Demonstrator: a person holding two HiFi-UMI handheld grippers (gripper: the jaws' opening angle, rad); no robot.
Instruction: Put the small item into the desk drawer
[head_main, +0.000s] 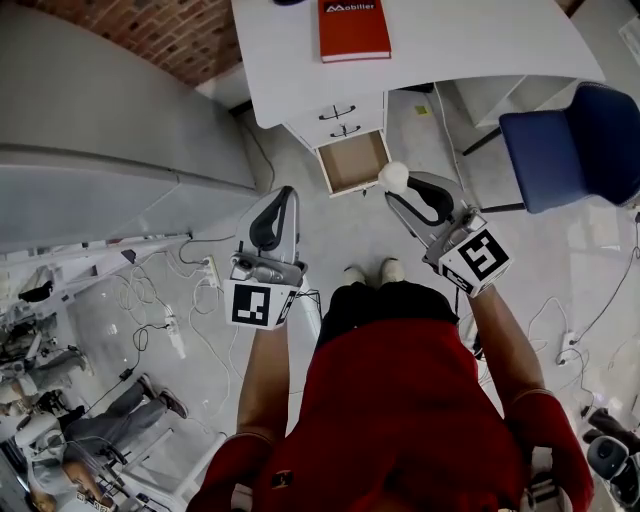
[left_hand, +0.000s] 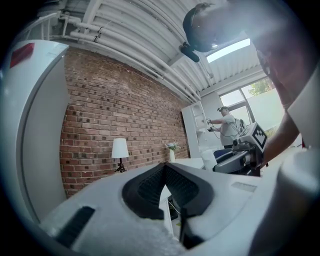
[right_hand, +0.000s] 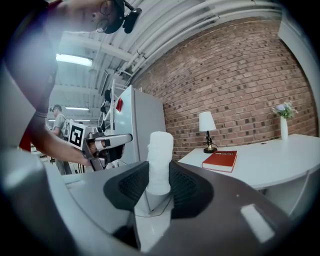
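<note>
Holding the white item (head_main: 393, 174) tight in our right tongs (head_main: 398, 194) just beside the open drawer (head_main: 352, 165) under the counter (head_main: 460, 45), we can soon drop it in, while our left tongs (head_main: 287, 196) are pressed together, empty.

- The person is wearing a red top (head_main: 400, 400) with sleeves covering the upper arms, black shorts (head_main: 385, 300) and white shoes (head_main: 392, 268).
- The left gripper (head_main: 286, 196) and the right gripper (head_main: 393, 193) are showing pale grey shells and black ribbed pads (left_hand: 147, 187).
- Each is carrying a marker cube (head_main: 262, 305) patterned in black-and-white squares.
</note>
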